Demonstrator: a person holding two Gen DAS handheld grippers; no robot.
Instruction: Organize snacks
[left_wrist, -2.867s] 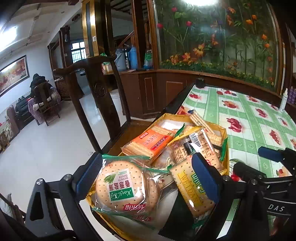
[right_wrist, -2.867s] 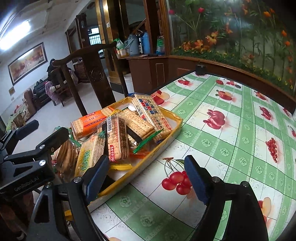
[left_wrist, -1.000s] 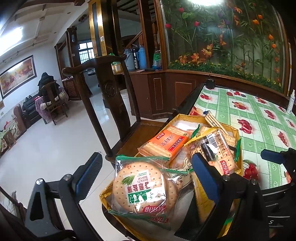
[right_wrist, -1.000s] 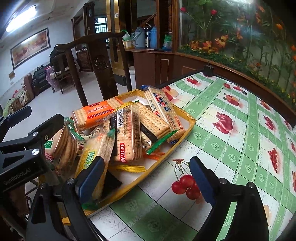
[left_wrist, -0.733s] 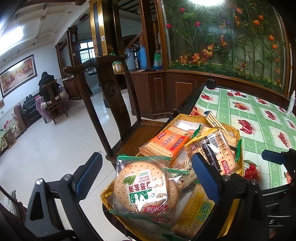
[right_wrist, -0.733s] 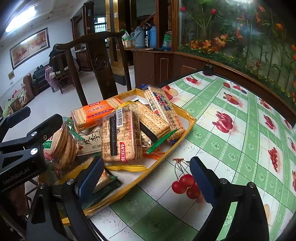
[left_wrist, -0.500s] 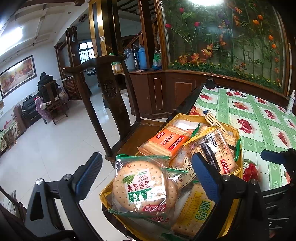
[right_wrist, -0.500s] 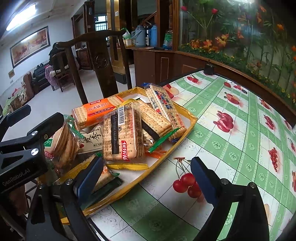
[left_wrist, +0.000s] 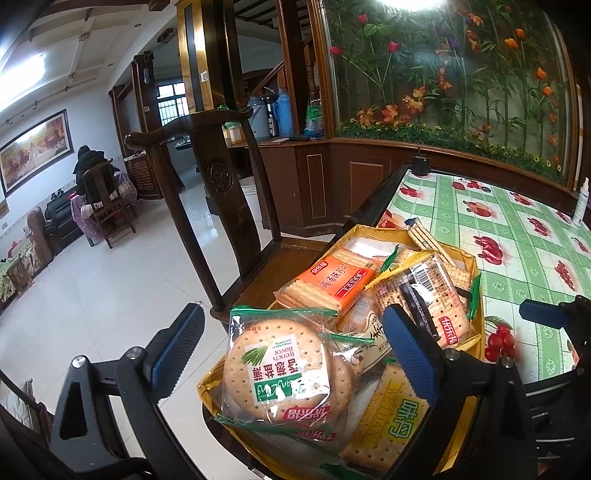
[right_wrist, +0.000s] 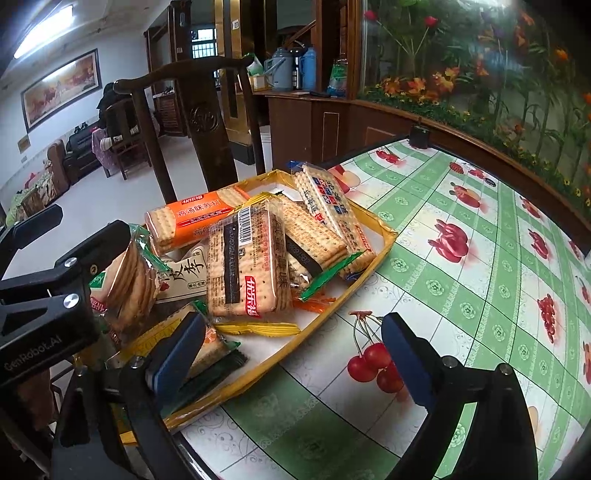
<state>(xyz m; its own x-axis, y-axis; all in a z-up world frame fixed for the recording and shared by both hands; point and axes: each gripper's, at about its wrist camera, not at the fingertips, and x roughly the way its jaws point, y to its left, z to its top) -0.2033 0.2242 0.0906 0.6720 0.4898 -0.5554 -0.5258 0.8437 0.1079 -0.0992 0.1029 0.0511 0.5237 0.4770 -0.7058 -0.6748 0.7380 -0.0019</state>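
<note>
The left gripper (left_wrist: 291, 345) stands released, jaws wide; between its blue pads lies the round-cracker packet (left_wrist: 282, 369), leaning up at the near end of the yellow tray (left_wrist: 469, 258), with neither pad pressing on it. Just inside its right pad lies the yellow Weidan packet (left_wrist: 388, 424).

The right gripper (right_wrist: 291, 354) is likewise released and grips nothing; its left pad hangs over the tray's near corner, its right pad over the cherry-print tablecloth (right_wrist: 461, 295). Just beyond its left pad sits the barcode cracker packet (right_wrist: 245, 266); farther off, the orange packet (right_wrist: 192, 218) and the blue-labelled packet (right_wrist: 332, 210). Behind the tray stands a dark wooden chair (right_wrist: 199, 107).
</note>
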